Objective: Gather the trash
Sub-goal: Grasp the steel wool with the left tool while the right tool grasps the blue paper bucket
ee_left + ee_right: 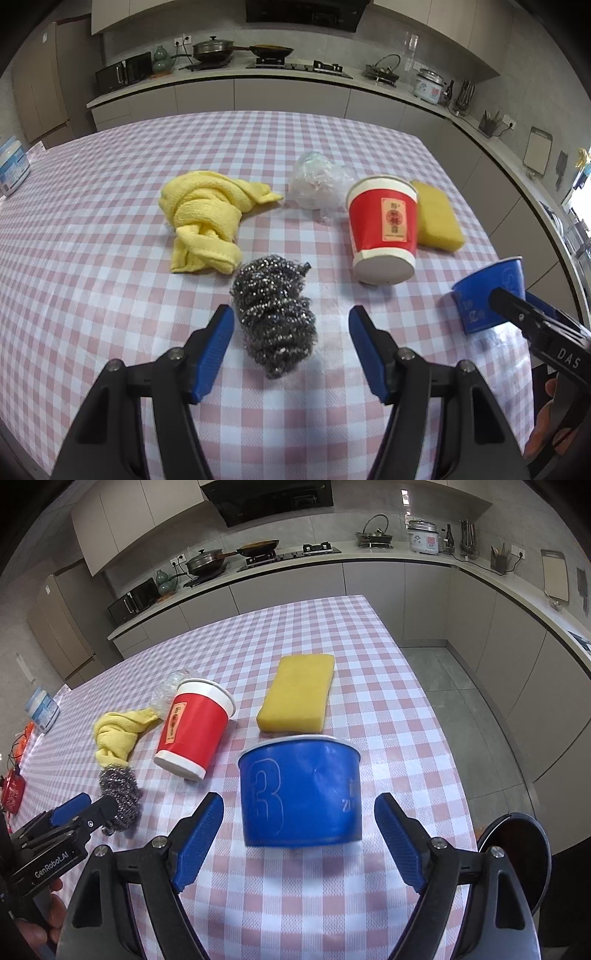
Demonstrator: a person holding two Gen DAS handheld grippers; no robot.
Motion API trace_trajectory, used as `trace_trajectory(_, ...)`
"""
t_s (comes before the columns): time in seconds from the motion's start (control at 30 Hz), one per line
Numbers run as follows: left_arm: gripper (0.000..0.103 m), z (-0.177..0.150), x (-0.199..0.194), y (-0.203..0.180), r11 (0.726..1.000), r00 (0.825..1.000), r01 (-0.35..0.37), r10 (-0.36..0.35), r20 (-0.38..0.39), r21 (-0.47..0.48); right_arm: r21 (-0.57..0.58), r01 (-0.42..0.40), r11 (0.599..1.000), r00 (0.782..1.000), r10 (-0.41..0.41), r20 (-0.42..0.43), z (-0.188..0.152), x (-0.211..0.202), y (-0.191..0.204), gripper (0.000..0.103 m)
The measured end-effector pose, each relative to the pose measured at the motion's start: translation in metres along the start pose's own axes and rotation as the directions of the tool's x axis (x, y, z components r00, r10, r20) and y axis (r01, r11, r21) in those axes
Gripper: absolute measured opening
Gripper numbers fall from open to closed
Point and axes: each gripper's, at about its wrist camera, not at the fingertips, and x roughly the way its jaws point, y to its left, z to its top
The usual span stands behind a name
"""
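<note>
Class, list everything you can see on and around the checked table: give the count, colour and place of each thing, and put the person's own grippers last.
steel wool scourer: 1, silver-grey, between the left gripper's fingers
yellow cloth: 1, knotted, behind the scourer
clear plastic wrap: 1, crumpled, behind the red cup
red cup: 1, red with white rims, upside down
yellow sponge: 1, behind the blue cup
blue cup: 1, upside down, between the right gripper's fingers
white tub: 1, white and blue, far left edge
table: 1, pink-and-white check
left gripper: 1, black with blue pads, open
right gripper: 1, same, open
</note>
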Motion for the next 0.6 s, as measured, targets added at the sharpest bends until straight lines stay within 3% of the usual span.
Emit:
trace_trajectory(0.53, 0.065, 0.002, 0.033, 0.006, 1.000, 0.999, 0.028, -0.028, -0.047, -0.007, 0.015, -0.012, 1.000, 0.999, 0.013, -0.050, 0.000, 0.034, 0.000, 0.085)
trace_trajectory(0.6, 0.059, 0.001, 0.034, 0.008, 0.999, 0.998, 0.035, -0.036, -0.047, -0.014, 0.017, -0.013, 1.000, 0.999, 0.014, -0.042, -0.001, 0.034, 0.000, 0.082)
